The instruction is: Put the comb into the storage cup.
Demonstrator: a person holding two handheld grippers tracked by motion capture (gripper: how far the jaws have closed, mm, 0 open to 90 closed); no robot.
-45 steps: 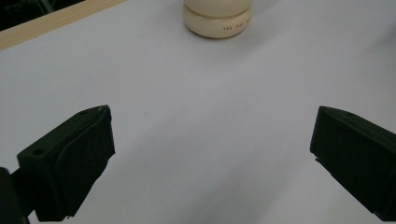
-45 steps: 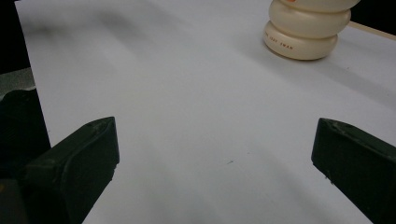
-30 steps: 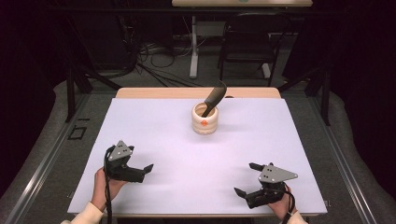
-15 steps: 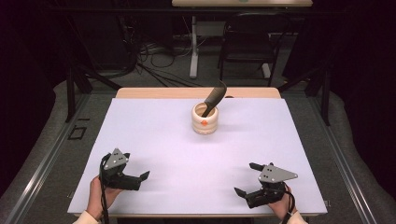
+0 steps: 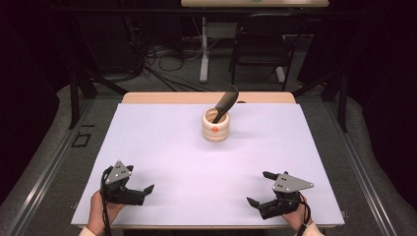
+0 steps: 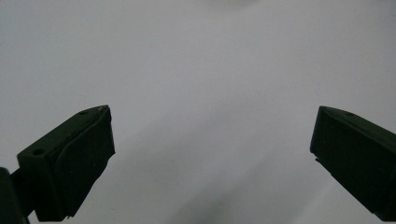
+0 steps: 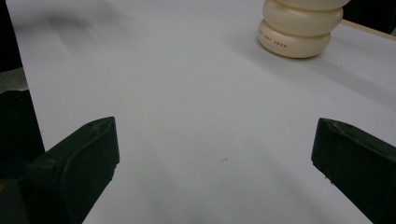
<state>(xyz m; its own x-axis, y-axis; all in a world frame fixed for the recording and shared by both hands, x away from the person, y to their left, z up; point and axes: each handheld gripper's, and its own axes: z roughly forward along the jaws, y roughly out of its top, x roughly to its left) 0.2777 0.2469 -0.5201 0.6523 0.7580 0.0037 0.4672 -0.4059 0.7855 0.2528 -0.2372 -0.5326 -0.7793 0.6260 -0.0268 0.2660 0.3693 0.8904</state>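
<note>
Pestle [image 5: 225, 104] and its cream holder [image 5: 216, 126] are what the work turns on, and they stand at the far middle of the counter [image 5: 162, 147], well apart from both grippers. The counter, covered in a pale sheet, is the largest thing and lies bare around them. The holder is a squat, ribbed pot with a small orange mark on its near side; in the right gripper view its base [image 7: 299, 32] shows at the far right. The dark pestle stands inside it and leans up and to the far right, its thick end above the rim.

The left hand-held gripper [image 5: 140, 191] rests at the near left, its jaws spread wide with nothing between them; the left gripper view [image 6: 210, 149] looks onto bare sheet. The right hand-held gripper [image 5: 259, 189] rests at the near right, jaws likewise spread and empty [image 7: 215, 154].

The step in hand looks like a reach toward the pot. To do it well, one gripper should probably steady the holder low on its ribs, while the other closes on the pestle's exposed upper part and lifts along its lean, so the pot does not tip.
</note>
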